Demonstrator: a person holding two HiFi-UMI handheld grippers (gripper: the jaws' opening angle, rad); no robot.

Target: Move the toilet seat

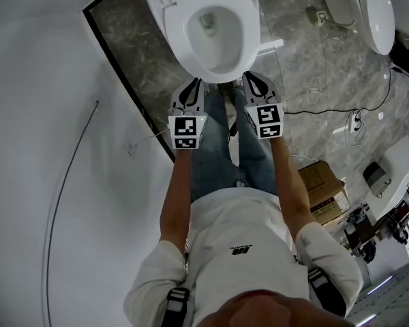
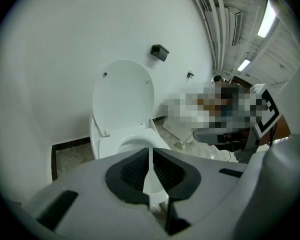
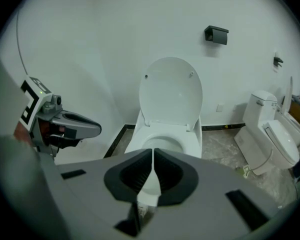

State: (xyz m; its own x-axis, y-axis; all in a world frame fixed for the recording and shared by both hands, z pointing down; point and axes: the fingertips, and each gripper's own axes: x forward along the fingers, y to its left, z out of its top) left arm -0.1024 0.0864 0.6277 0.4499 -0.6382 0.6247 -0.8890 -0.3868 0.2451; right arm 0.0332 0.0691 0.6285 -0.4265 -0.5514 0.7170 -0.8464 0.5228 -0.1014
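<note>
While both sets of jaws are closed on nothing, the left gripper (image 1: 194,82) and right gripper (image 1: 249,75) point side by side at the near edge of the toilet seat (image 1: 178,39). The seat lies flat on the bowl, its long axis running near to far. Neither hand is nearer. The lid (image 3: 171,91) stands upright at the far end. The wall (image 1: 48,60) crowds the left, and open floor (image 1: 307,67) lies to the right.

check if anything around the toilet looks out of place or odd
Nothing on the white ceramic toilet itself: no spill or damage shows. Beside it, a second white toilet stands close by, unusual for one room, and a black cable trails loose across the grey marble floor.
</note>
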